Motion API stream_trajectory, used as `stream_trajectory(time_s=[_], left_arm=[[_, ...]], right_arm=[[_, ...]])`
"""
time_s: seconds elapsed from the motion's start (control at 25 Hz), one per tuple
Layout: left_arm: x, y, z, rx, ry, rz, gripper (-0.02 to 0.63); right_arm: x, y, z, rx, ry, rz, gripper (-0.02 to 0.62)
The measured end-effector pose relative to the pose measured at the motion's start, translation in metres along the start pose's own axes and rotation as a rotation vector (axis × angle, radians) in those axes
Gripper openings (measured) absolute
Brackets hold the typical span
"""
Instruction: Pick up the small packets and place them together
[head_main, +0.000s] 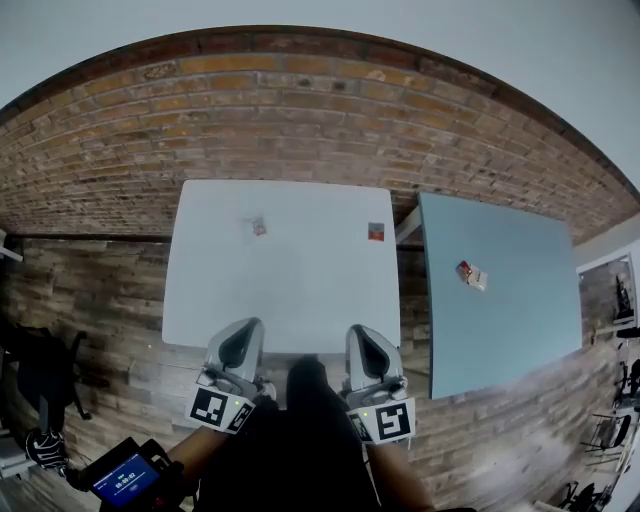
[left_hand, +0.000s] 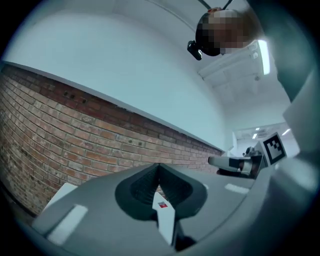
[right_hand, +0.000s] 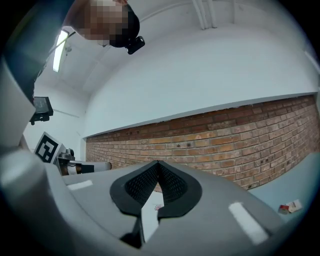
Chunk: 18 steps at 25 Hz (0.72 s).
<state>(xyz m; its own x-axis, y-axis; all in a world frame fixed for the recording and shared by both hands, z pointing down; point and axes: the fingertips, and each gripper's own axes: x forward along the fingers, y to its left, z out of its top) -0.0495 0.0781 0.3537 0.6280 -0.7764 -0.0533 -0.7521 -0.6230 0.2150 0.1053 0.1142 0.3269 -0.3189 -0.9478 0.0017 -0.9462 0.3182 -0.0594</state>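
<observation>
Left hand-held gripper (head_main: 244, 328); right hand-held gripper (head_main: 361, 332); jaws of each together
</observation>
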Motion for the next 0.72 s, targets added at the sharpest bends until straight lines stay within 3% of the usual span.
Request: stream_trajectory(time_s=[0.24,0.4,0.52,0.72], left_arm=[[0.066,0.034,-0.027,-0.011,0.077,0.089,0.002],[0.089,0.068,-0.045,0.016,0.137,0.193,0.002],[0.098,0.095,-0.056,-0.007,0.16,0.256,0.002],[0.124,0.135,-0.082,-0.049,0.208,0.288,0.002]], right_arm=[[0.053,-0.044,0.028,-0.025,-0.068,0.111,0.0],[0.086,-0.067,0.026,-0.03,-0.034,0.175,0.0],[0.108,-0.073,0.022,-0.011,-0.006,0.196,0.0],[0.133,-0.069,0.006,-0.002,0.075,0.195,0.0]])
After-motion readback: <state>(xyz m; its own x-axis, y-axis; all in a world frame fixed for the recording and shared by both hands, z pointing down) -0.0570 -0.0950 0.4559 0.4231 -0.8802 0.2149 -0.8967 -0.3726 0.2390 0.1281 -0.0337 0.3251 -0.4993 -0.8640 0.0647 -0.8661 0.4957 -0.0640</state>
